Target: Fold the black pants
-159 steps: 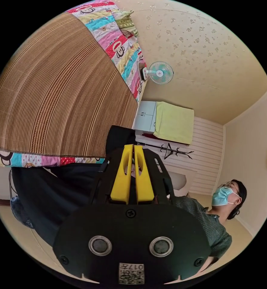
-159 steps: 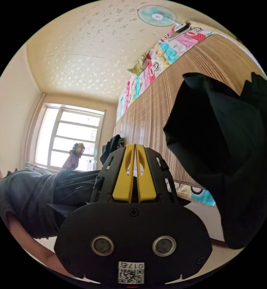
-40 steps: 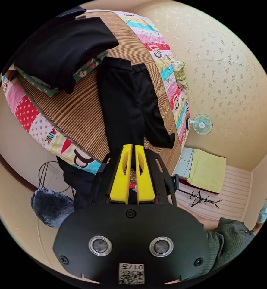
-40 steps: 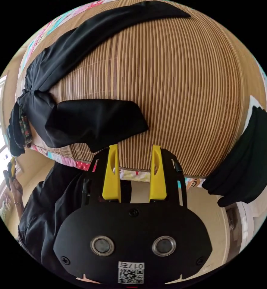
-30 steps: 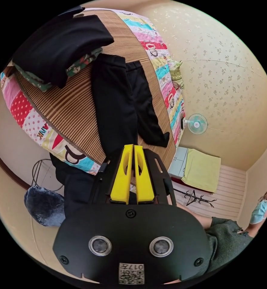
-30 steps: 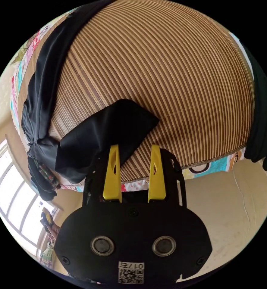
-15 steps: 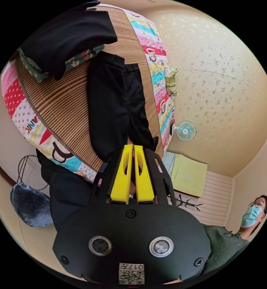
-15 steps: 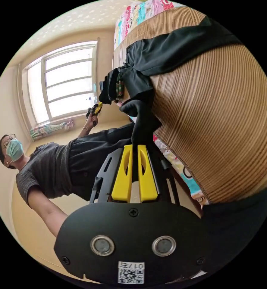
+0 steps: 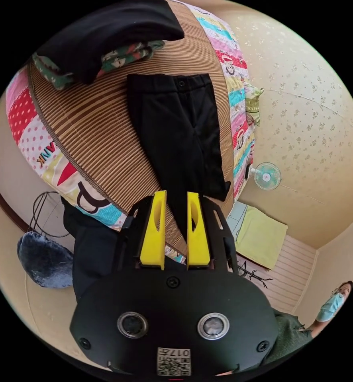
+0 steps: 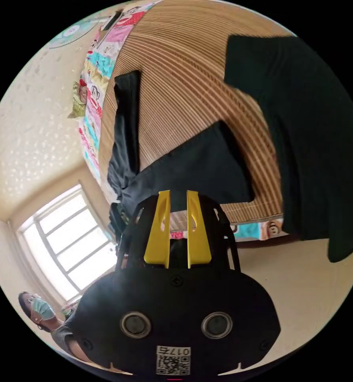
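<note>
The black pants [image 9: 176, 127] lie flat on the striped bamboo mat [image 9: 97, 131] of the bed, waistband far from me, legs running toward me. My left gripper [image 9: 175, 195] stands open at the hem of the nearer leg, whose cloth reaches in between the parted jaws. In the right gripper view, one pant leg [image 10: 200, 167] lies across the mat near the bed's edge and the other leg [image 10: 126, 115] stretches away. My right gripper [image 10: 177, 195] is open just below that near leg, jaws a little apart, gripping nothing.
A stack of dark clothes [image 9: 100, 32] rests on patterned cloth at the mat's far corner. Another black garment [image 10: 312, 119] drapes over the bed's edge. Beyond the bed are a fan [image 9: 266, 176], a green-covered cabinet [image 9: 260, 236], a window [image 10: 65, 250] and a masked person [image 9: 332, 306].
Half a second ago both grippers were shut on the pants' cloth. Both have opened and the pants now lie spread on the mat. Both cameras have swung.
</note>
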### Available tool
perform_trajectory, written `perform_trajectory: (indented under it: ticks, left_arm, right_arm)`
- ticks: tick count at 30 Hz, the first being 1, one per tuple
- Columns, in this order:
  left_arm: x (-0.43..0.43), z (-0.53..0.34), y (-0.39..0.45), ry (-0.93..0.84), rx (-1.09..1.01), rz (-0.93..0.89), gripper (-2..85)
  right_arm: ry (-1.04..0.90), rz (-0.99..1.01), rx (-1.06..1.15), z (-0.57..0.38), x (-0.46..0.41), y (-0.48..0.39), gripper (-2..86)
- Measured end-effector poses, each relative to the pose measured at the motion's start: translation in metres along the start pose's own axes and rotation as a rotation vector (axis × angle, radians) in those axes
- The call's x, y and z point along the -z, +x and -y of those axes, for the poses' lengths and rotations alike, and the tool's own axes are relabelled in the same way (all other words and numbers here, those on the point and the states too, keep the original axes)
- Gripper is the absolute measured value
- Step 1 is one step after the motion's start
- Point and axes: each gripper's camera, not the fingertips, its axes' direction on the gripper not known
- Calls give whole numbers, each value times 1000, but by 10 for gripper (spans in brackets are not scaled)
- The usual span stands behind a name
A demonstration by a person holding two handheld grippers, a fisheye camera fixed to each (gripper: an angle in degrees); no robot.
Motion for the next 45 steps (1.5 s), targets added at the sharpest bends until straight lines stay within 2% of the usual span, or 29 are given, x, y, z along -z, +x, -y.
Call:
perform_trajectory:
  ticks: [2, 5, 9, 12, 14, 16, 18, 21, 23, 28, 33, 39, 41, 45]
  left_arm:
    - [-4, 23, -10, 7, 47, -26, 101]
    - [-10, 68, -18, 1, 94, 52, 117]
    - [-18, 128, -24, -31, 149, 155, 131]
    - [-19, 159, -30, 6, 179, 102, 132]
    - [-23, 170, -34, 11, 180, 61, 109]
    - [-28, 175, -44, -7, 185, 29, 51]
    - [-22, 170, -52, -25, 194, -9, 43]
    - [4, 143, -49, -18, 126, 154, 41]
    - [19, 116, -61, 27, 157, 184, 42]
    - [48, 45, -135, 128, 333, -60, 60]
    - [58, 33, -148, 122, 331, -78, 99]
    - [57, 42, -137, 77, 316, -67, 99]
    - [57, 42, -134, 62, 313, -30, 97]
    - [54, 46, -136, 34, 321, -8, 95]
  right_arm:
    - [-34, 130, -51, -20, -22, 25, 71]
    - [-106, 255, -160, -55, -60, 57, 83]
    - [-148, 332, -278, -100, -97, 77, 111]
    - [-119, 377, -321, -136, -112, 72, 106]
    - [-142, 427, -324, -156, -122, 63, 103]
    - [-175, 472, -291, -170, -125, 53, 100]
    - [-179, 463, -237, -177, -111, 43, 93]
    - [-97, 419, -162, -170, -73, 31, 79]
    - [-36, 406, -143, -158, -48, 24, 75]
    - [103, 351, -69, -98, 3, -16, 84]
    - [217, 248, 4, -27, 18, -93, 107]
    - [259, 173, -48, -1, -14, -146, 118]
    - [321, 203, -57, -7, -16, -149, 104]
    - [425, 467, -142, -23, -18, -122, 52]
